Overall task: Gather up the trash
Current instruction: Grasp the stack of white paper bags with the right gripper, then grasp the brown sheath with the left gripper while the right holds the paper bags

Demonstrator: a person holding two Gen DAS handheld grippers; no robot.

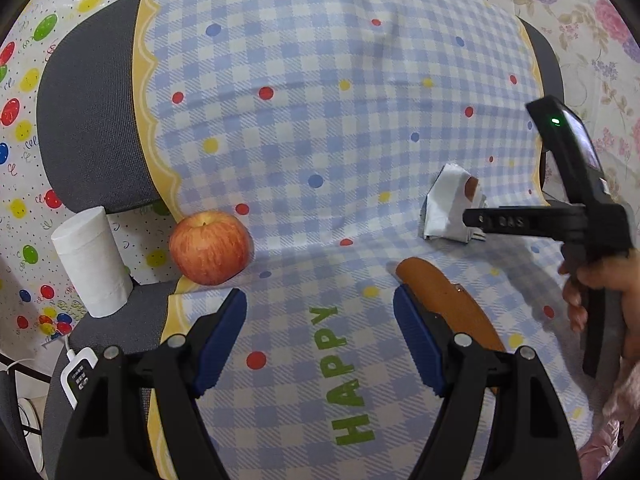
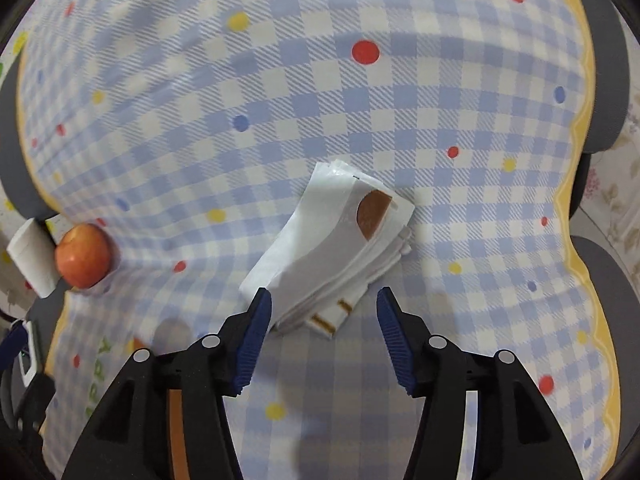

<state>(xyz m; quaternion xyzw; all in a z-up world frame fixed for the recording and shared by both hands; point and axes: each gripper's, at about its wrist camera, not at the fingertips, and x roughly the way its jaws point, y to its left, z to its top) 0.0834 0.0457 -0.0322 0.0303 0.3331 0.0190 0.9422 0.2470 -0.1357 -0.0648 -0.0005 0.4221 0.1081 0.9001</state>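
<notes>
Two grippers over a blue-and-white checked tablecloth (image 1: 320, 128), thin printed sheet with red, blue and yellow dots, scalloped yellow border, green lettering "HAPPY", a few soft creases. Left gripper (image 1: 320, 320): black plastic arms, ribbed blue pads, jaws spread wide, nothing between them. Just beside its right finger, touching or nearly so: long orange-brown flat piece (image 1: 448, 300), smooth, rounded at the far end, near end hidden behind the finger; material cannot be told. Right gripper (image 2: 324, 312): same build, jaws parted, clasping nothing; held by a hand (image 1: 592, 284) at the edge of the left wrist view. Crumpled white wrapper (image 2: 340, 248) lying flat on the cloth just ahead of the right fingertips: glossy, folded in several layers, brown rounded patch at one corner, thin brown stripes on the near edge; left fingertip at its near corner, contact cannot be told. Red-yellow apple (image 1: 210, 246), round, streaked skin, at the cloth's left edge. White paper roll (image 1: 92, 260), upright cylinder, soft matte surface, just beside the apple.
</notes>
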